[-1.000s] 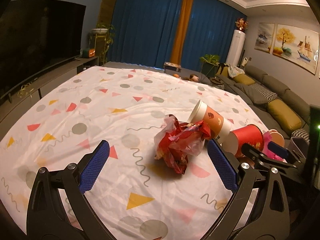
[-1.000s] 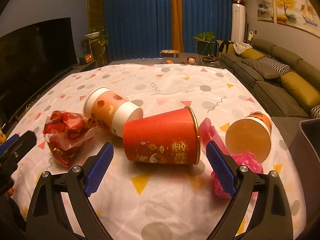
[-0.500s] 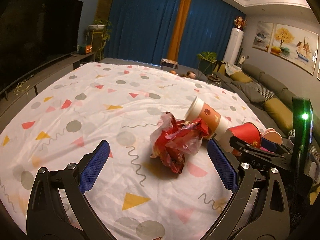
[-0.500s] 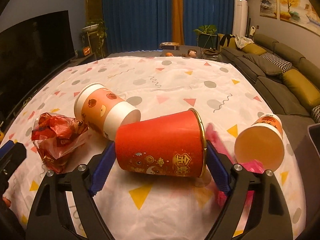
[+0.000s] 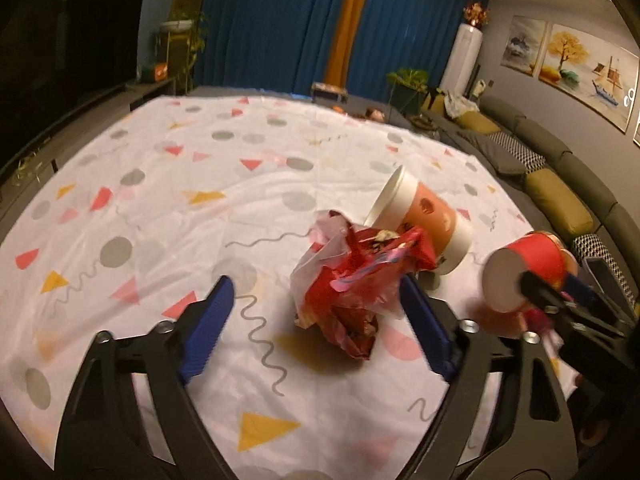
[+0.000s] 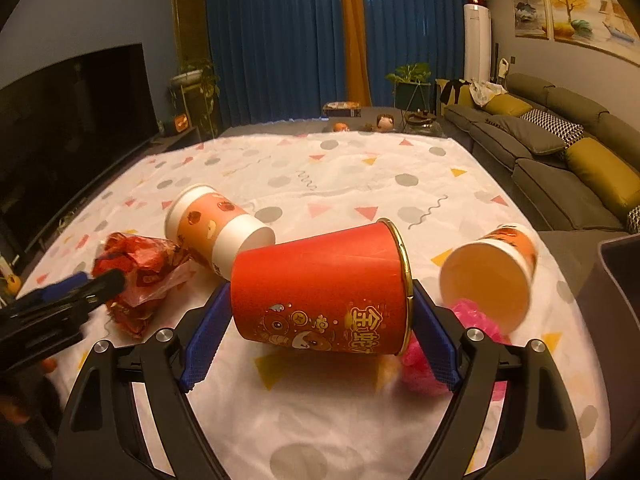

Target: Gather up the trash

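Glossy crinkled plastic wrapper, matt paper red cup, soft creased cloth tablecloth.

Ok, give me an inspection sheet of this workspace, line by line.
Surface: tablecloth, white with dots and triangles, wrinkled.
Job's things: red cup on its side; peach cup on its side behind it; orange cup on its side; red wrapper crumpled; pink bag crumpled.
Clutter: nothing seen.
Grippers: left gripper open around the red wrapper; right gripper around the red cup, contact unclear.
Cables: nothing seen.
Surroundings: TV, blue curtains, sofa, grey bin at right edge.
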